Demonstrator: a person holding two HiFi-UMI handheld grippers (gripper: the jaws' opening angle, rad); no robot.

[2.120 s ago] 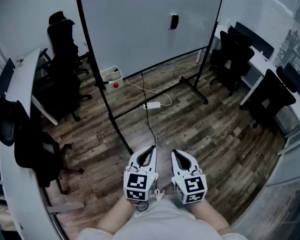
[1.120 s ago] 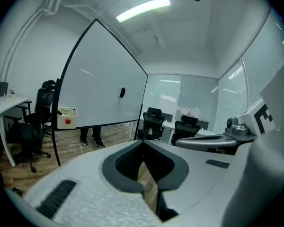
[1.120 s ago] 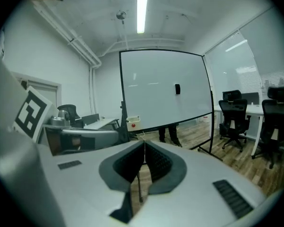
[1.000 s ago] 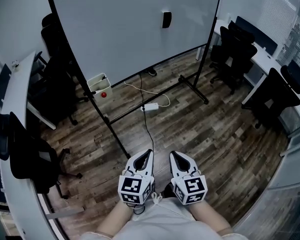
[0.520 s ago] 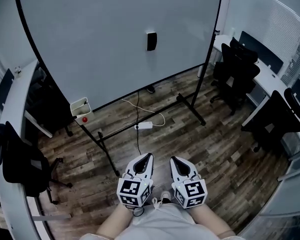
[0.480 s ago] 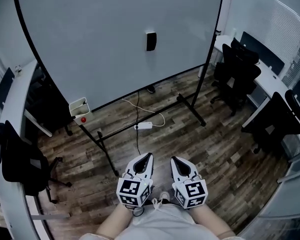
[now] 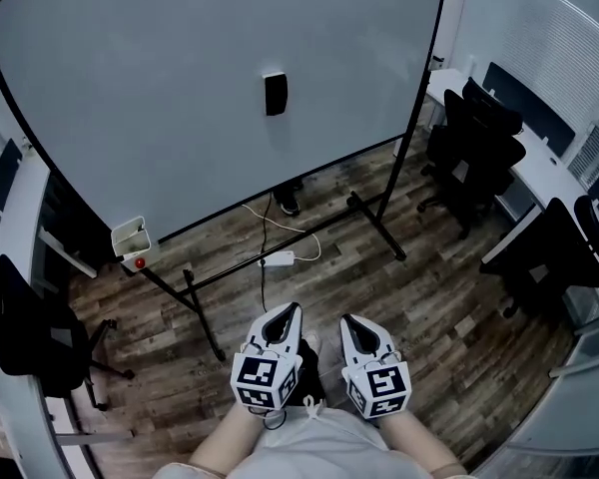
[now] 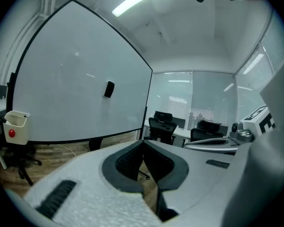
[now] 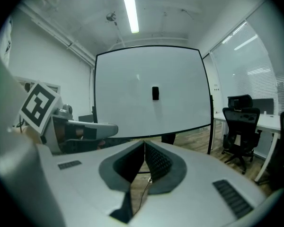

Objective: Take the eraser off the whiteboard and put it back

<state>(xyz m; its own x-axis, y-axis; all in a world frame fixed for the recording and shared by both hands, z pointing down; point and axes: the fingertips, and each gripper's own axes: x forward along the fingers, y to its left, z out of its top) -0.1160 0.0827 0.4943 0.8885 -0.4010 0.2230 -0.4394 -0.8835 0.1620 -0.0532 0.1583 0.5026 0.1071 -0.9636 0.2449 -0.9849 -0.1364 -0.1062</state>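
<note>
Eraser [image 7: 275, 94] stuck on whiteboard [image 7: 160, 98], near middle of board face. Left gripper [image 7: 291, 311] — jaws closed tip to tip, nothing held. Right gripper [image 7: 348, 320] — same, empty. Both side by side, facing whiteboard, well apart from it.

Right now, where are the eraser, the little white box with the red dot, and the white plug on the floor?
eraser [image 7: 275, 94], head view, middle of its dark body.
little white box [image 8: 19, 132], left gripper view, its front wall.
white plug [image 7: 277, 259], head view, middle of its casing.
</note>
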